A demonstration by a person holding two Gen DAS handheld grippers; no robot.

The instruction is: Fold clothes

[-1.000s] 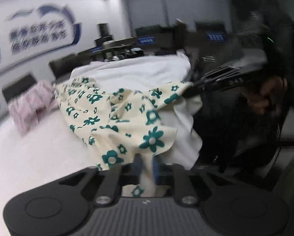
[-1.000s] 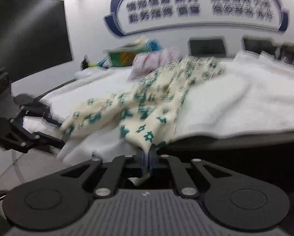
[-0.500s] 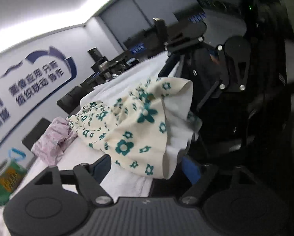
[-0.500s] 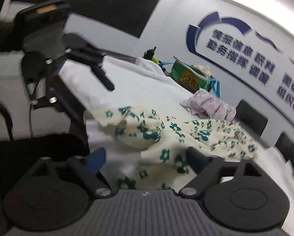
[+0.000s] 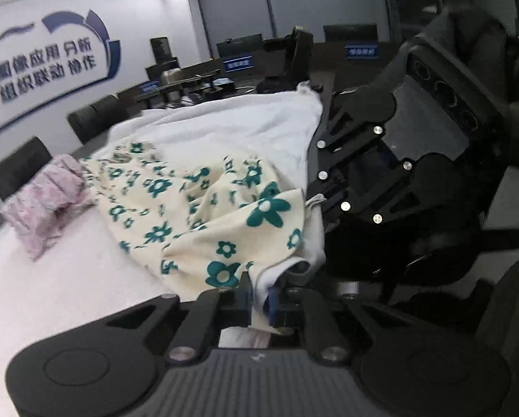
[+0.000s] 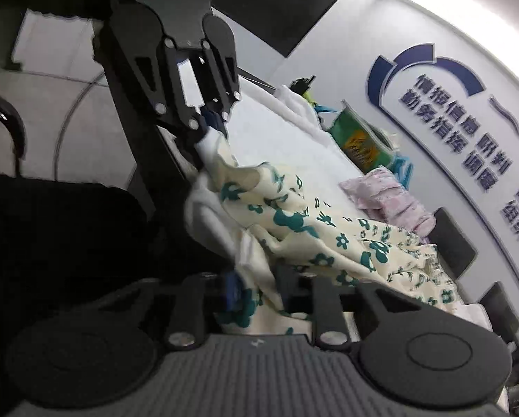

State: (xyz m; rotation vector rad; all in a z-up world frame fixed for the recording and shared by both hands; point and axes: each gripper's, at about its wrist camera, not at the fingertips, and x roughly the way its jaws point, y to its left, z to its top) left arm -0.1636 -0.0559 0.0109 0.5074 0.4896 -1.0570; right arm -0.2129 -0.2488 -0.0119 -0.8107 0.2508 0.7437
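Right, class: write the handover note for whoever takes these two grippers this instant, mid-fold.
Left gripper: shut on the near edge of the floral garment.
Right gripper: shut on the same edge, further along.
Garment: bunched on the white towel at the table edge, far end lying beside the pink clothing.
Done: both corners gripped.
Left: spread it flat, make every fold, then presumably do the pink piece.

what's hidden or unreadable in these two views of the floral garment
- Left wrist view: the cream garment with teal flowers has its gripped edge hidden between the left claw fingers.
- Right wrist view: its near hem is covered by the right claw.
- Both views: the garment type is unclear because it is bunched.
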